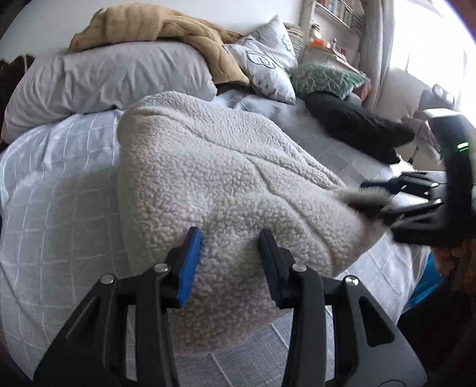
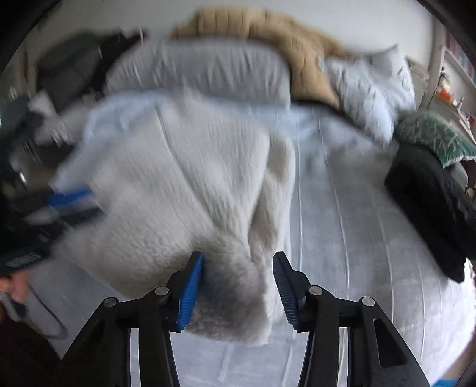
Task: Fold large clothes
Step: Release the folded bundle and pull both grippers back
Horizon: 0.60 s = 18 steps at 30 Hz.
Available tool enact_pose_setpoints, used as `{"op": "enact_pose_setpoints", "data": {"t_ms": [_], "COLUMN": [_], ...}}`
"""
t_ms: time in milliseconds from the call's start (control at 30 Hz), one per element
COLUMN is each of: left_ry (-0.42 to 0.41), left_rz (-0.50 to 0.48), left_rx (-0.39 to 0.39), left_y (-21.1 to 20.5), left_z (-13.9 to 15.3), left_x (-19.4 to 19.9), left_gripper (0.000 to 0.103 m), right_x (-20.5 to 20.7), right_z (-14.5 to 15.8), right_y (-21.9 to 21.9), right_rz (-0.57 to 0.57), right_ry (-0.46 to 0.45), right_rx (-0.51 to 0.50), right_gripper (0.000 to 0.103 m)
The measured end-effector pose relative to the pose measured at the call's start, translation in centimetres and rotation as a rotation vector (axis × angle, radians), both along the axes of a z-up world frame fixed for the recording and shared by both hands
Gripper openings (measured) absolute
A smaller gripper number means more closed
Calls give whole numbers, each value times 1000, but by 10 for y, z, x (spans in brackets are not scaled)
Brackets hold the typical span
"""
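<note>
Fuzzy cream fleece garment [image 1: 214, 166], bunched

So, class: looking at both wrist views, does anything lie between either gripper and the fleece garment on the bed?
Nothing visible does. The left gripper has its open jaws right at the fleece garment, pile between the fingers. The right gripper is open too, a fleece corner lying between its fingers. The black garment lies apart, off to the side.

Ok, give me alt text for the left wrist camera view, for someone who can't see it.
A cream sherpa fleece garment lies bunched on a checked bedspread, with the left gripper open around its near edge. The right gripper reaches its far corner from the right; pillows and a tan blanket sit behind.
</note>
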State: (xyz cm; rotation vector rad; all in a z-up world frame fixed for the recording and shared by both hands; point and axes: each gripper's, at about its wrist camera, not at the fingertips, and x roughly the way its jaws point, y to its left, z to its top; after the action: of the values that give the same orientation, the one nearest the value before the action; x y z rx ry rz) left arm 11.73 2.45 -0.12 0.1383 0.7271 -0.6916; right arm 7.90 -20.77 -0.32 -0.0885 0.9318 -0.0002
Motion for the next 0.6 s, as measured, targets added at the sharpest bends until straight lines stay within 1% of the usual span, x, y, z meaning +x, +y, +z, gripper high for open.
{"op": "enact_pose_setpoints", "data": {"t_ms": [33,67,100,167,233,333,400,433,533,600], "left_ry": [1,0,-10,-49,-56,-69,-85,-90,-81,-65], "left_rz": [-10,-22,-30,-3,38,82,96,100,108,118], "left_rx": [4,10,20,52,62,75,97,102,98,97], "left_y": [-3,-6,-10,-17,-18,-15,-15,-14,-12,-11], "left_z": [-2,-4,-5,-4,-1,8,13,16,20,21], "left_x": [-1,-2,-5,-13,-14,-20,-25,-27,-33,-34], "left_gripper": [42,42,42,42,43,46,54,56,57,57], "right_x": [6,10,14,14,11,5,-4,-8,-20,-24], "right_z": [-16,-28,-43,-48,-42,-29,-20,-12,0,2], "right_y": [-2,-3,-1,3,6,8,7,6,1,-2], "right_rz": [-13,-23,-27,-35,-56,-61,-62,-63,-67,-72], "right_ry": [64,106,140,135,116,77,49,26,-1,0], "right_rx": [-4,-12,-45,-88,-98,-101,-86,-68,-30,-19], "right_gripper": [49,48,48,48,48,48,49,49,50,50]}}
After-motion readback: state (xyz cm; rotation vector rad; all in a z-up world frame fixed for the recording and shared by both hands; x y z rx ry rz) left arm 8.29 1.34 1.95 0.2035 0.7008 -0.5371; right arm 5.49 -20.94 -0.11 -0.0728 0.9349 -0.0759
